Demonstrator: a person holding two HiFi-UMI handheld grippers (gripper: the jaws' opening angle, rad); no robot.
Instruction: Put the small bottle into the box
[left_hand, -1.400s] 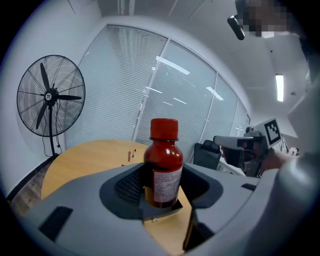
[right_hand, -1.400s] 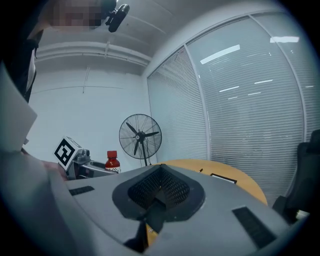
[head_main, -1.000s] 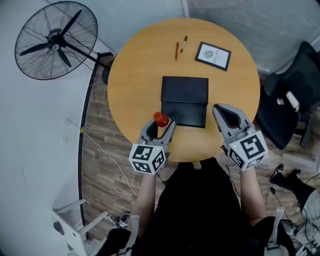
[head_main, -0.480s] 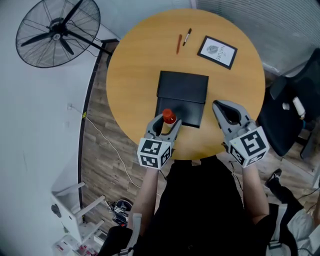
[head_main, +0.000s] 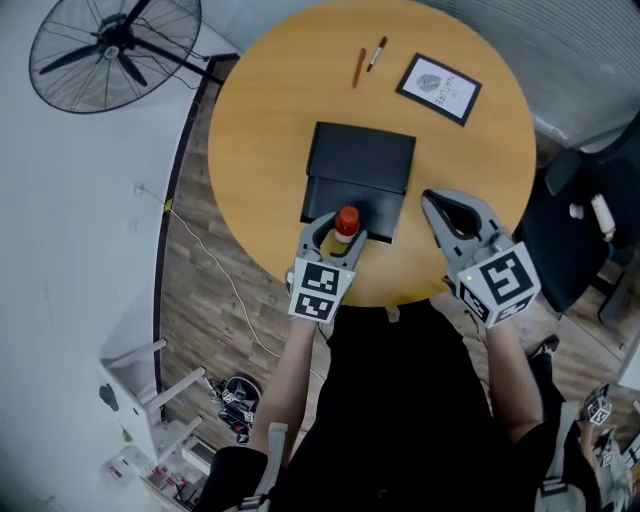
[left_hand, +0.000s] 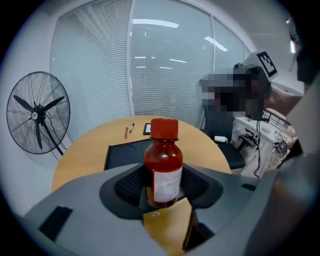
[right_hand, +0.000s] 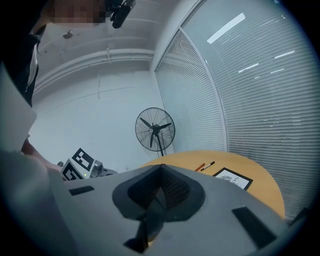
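A small brown bottle (head_main: 345, 227) with a red cap and white label stands upright between the jaws of my left gripper (head_main: 338, 235), which is shut on it. The bottle (left_hand: 163, 165) hangs just above the near edge of the round wooden table. Right beyond it lies the flat black box (head_main: 359, 180), seen in the left gripper view as the black box (left_hand: 125, 150) behind the bottle. My right gripper (head_main: 447, 213) hovers over the table's near right part, jaws shut with nothing held; in its own view the right gripper (right_hand: 159, 192) has its pads pressed together.
Two pens (head_main: 366, 60) and a framed card (head_main: 438, 88) lie at the far side of the round table (head_main: 250, 150). A standing fan (head_main: 110, 45) is at the far left. A dark office chair (head_main: 595, 190) stands to the right.
My left gripper has carried the bottle rightward and forward, from the table's near left edge up to the box's near edge. The right gripper has barely moved.
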